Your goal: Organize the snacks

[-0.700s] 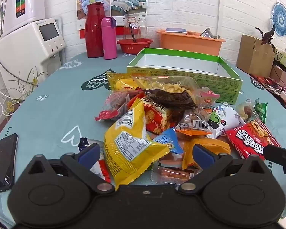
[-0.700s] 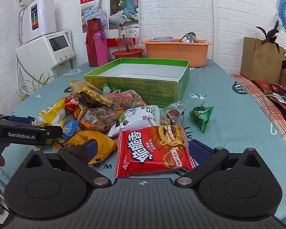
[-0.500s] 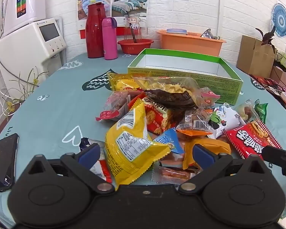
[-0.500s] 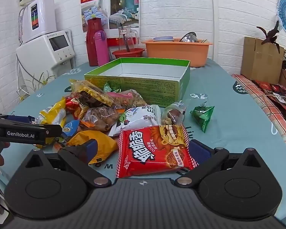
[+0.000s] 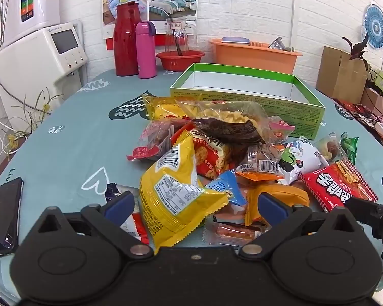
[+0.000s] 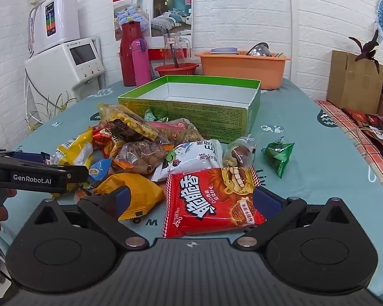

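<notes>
Two grippers hang over a table (image 5: 63, 137) strewn with snacks, jaws spread wide, nothing held. The green box (image 6: 204, 107), centre of the right wrist view and behind the pile, looks empty. The red packet (image 6: 212, 201) lies flat at lower centre between the right gripper (image 6: 191, 201) fingers; the yellow bag (image 5: 176, 193) sits puffed at lower centre between those of the left gripper (image 5: 195, 204). Both probably weigh little, crinkle, and slide on slick film. A pinch on a crimped end seam should hold better than squeezing the air-filled belly, sparing brittle contents. The small green pyramid sachet (image 6: 279, 155) lies apart, right of centre.
</notes>
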`<action>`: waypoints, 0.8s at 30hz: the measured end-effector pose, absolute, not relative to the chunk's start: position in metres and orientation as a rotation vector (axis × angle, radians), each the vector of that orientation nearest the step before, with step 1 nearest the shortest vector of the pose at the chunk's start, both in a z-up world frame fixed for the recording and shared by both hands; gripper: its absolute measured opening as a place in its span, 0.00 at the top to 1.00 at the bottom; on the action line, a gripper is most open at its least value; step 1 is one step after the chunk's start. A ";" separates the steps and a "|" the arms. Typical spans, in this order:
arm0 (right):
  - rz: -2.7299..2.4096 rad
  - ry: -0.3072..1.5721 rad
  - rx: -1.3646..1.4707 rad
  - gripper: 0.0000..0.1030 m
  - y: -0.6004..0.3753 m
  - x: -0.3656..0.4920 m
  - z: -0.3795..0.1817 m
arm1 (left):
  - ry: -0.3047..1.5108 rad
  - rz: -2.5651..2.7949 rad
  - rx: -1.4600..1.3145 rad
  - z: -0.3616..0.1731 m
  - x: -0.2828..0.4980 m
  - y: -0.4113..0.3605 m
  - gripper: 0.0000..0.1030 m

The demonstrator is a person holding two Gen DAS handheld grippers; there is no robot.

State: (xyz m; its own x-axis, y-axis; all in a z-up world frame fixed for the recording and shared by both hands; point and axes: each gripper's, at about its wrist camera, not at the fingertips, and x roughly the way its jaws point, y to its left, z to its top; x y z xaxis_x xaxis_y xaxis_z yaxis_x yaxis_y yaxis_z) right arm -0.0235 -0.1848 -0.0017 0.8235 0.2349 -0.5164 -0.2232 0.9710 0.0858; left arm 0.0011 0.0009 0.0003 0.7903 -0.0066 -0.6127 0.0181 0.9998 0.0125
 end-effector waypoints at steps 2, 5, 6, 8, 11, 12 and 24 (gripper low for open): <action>0.244 0.552 0.023 0.00 -0.185 -0.023 -0.002 | 0.661 -0.014 0.019 -0.001 0.002 0.000 0.00; 0.243 0.553 0.024 0.00 -0.185 -0.023 -0.003 | 0.664 -0.016 0.020 -0.002 0.004 0.000 0.00; 0.243 0.553 0.025 0.00 -0.185 -0.023 -0.003 | 0.664 -0.017 0.021 -0.002 0.004 -0.001 0.00; 0.242 0.553 0.029 0.00 -0.186 -0.022 -0.003 | 0.663 -0.019 0.022 -0.003 0.004 -0.001 0.00; 0.241 0.555 0.038 0.00 -0.187 -0.021 -0.004 | 0.664 -0.024 0.026 -0.003 0.005 -0.003 0.00; 0.240 0.557 0.039 0.00 -0.187 -0.021 -0.005 | 0.665 -0.025 0.027 -0.003 0.005 -0.003 0.00; 0.241 0.568 0.060 0.00 -0.191 -0.015 -0.009 | 0.672 -0.028 0.037 -0.004 0.010 -0.008 0.00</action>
State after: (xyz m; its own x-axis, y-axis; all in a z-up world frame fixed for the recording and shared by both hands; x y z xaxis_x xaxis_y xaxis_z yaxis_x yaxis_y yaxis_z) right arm -0.0154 -0.1915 -0.0086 0.8158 0.2420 -0.5253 -0.2090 0.9702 0.1224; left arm 0.0098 -0.0077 -0.0041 0.7821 -0.0144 -0.6230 0.0383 0.9989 0.0251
